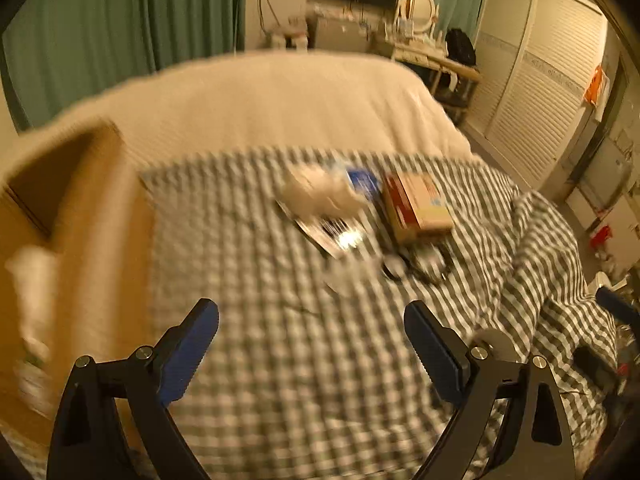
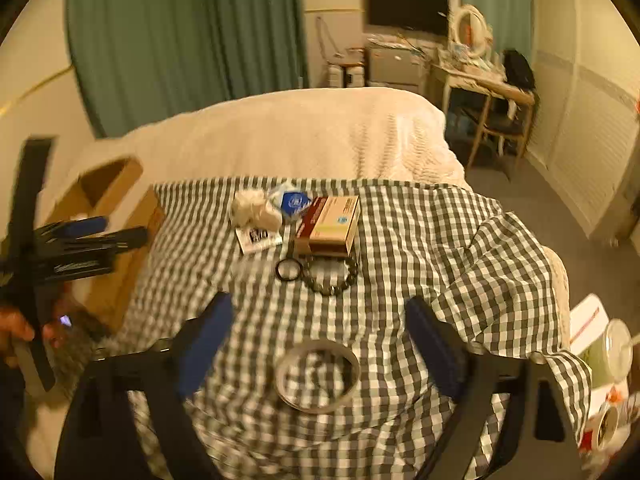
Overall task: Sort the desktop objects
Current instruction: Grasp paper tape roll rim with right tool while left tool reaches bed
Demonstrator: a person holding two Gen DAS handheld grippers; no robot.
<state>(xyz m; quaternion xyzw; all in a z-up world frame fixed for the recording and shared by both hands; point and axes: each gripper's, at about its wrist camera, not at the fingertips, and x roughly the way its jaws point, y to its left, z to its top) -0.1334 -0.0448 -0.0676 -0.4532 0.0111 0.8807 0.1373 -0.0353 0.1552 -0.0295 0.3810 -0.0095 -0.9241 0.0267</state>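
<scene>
A red and tan carton (image 2: pixel 330 222) lies on the checked cloth (image 2: pixel 420 240) with a white crumpled wad (image 2: pixel 254 208), a blue packet (image 2: pixel 294 200), a barcode card (image 2: pixel 256 238), a black ring (image 2: pixel 289 270) and a dark bead bracelet (image 2: pixel 332 276). A clear tape roll (image 2: pixel 318 376) lies between my right gripper's open fingers (image 2: pixel 320 344). My left gripper (image 1: pixel 312 340) is open and empty over the cloth; it also shows in the right wrist view (image 2: pixel 80 240) beside the cardboard box (image 2: pixel 116 200). The left view is blurred; the carton (image 1: pixel 416 204) shows there.
The cardboard box (image 1: pixel 80 220) stands open at the left with pale items inside. A cream bedspread (image 2: pixel 300 136) lies beyond the cloth. Cups and a white container (image 2: pixel 608 360) sit low at the right. A desk, chair and wardrobe stand behind.
</scene>
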